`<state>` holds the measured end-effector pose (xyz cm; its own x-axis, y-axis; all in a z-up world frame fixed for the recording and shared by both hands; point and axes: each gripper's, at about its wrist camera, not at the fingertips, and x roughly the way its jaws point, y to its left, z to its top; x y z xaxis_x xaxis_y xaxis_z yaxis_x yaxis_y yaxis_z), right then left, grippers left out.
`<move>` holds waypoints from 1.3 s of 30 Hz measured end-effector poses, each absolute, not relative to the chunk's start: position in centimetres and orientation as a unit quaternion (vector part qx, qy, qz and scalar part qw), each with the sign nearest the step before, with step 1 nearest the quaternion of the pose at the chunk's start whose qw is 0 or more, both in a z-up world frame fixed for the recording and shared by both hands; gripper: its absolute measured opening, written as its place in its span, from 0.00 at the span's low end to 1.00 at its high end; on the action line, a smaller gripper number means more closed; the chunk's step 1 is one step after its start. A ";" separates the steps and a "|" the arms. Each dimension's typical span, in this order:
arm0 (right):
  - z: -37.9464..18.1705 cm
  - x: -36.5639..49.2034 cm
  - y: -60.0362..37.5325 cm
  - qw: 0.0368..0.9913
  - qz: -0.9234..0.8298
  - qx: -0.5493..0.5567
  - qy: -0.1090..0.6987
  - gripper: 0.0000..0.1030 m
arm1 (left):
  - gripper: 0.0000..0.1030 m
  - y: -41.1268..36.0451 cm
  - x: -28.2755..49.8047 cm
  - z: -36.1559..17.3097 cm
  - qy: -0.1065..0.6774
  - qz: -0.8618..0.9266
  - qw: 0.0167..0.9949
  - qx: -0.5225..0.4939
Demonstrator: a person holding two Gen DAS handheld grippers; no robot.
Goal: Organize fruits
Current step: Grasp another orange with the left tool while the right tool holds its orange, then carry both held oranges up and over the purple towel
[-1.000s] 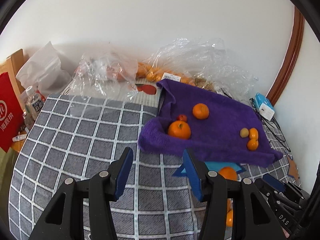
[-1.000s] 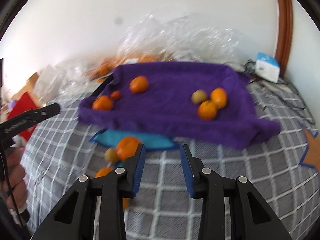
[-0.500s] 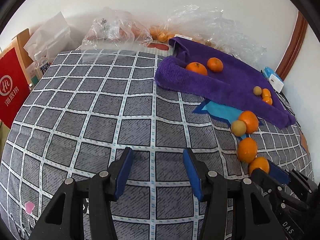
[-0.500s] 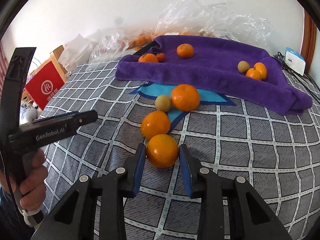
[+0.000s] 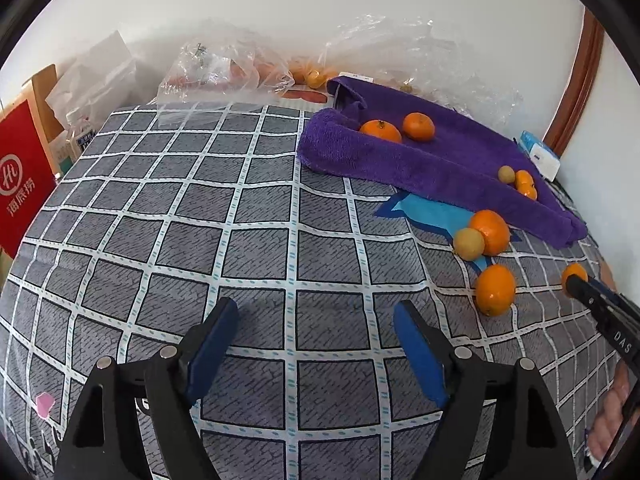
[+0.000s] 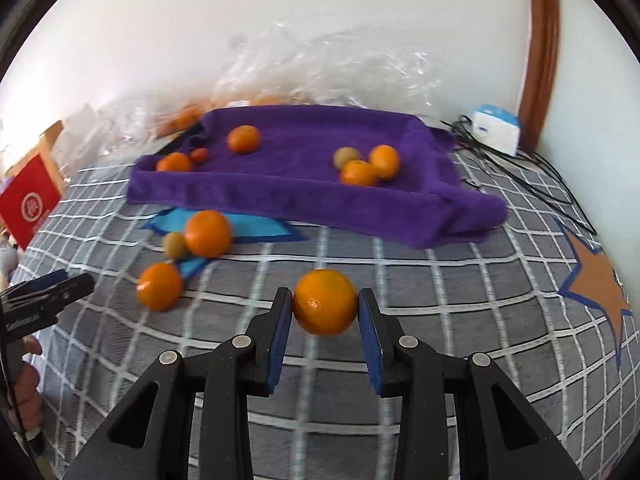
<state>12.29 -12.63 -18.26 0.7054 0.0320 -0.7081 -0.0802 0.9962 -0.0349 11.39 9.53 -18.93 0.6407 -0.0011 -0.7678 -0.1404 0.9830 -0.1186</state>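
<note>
My right gripper (image 6: 325,304) is shut on an orange (image 6: 325,301) and holds it above the checked cloth, in front of the purple towel (image 6: 304,196). The towel holds several oranges and a small greenish fruit (image 6: 346,157). Two oranges (image 6: 208,233) (image 6: 160,286) and a greenish fruit (image 6: 174,245) lie on the cloth by a blue star patch (image 6: 256,226). My left gripper (image 5: 316,332) is open and empty over the checked cloth. The held orange also shows in the left wrist view (image 5: 573,274), behind the right gripper's fingertip (image 5: 580,285).
Clear plastic bags (image 5: 224,68) with more fruit lie along the wall behind the towel. A red bag (image 5: 22,176) stands at the left edge. A white and blue box (image 6: 496,130) with black cables sits at the right. An orange star patch (image 6: 596,280) marks the cloth.
My right gripper closed on the nearest orange and lifted it to the right, toward the towel. My left gripper stayed open and shifted only slightly over the cloth.
</note>
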 end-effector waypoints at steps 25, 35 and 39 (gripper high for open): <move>-19.5 12.7 -18.2 0.918 0.015 0.016 0.395 0.33 | 0.29 -0.4 14.0 -17.8 0.428 -0.074 0.898 -0.065; -19.5 12.7 -16.0 0.917 0.011 -0.025 0.398 0.32 | 0.29 7.5 12.7 -16.7 0.402 0.031 0.912 -0.068; -19.2 13.3 -14.1 0.913 0.046 -0.007 0.406 0.32 | 0.29 9.2 13.0 -17.1 0.399 0.042 0.912 -0.082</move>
<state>13.34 -14.11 -19.17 0.6658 0.0782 -0.7420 -0.0899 0.9957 0.0242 12.98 9.22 -17.06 0.6786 0.0116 -0.7344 -0.1422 0.9830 -0.1159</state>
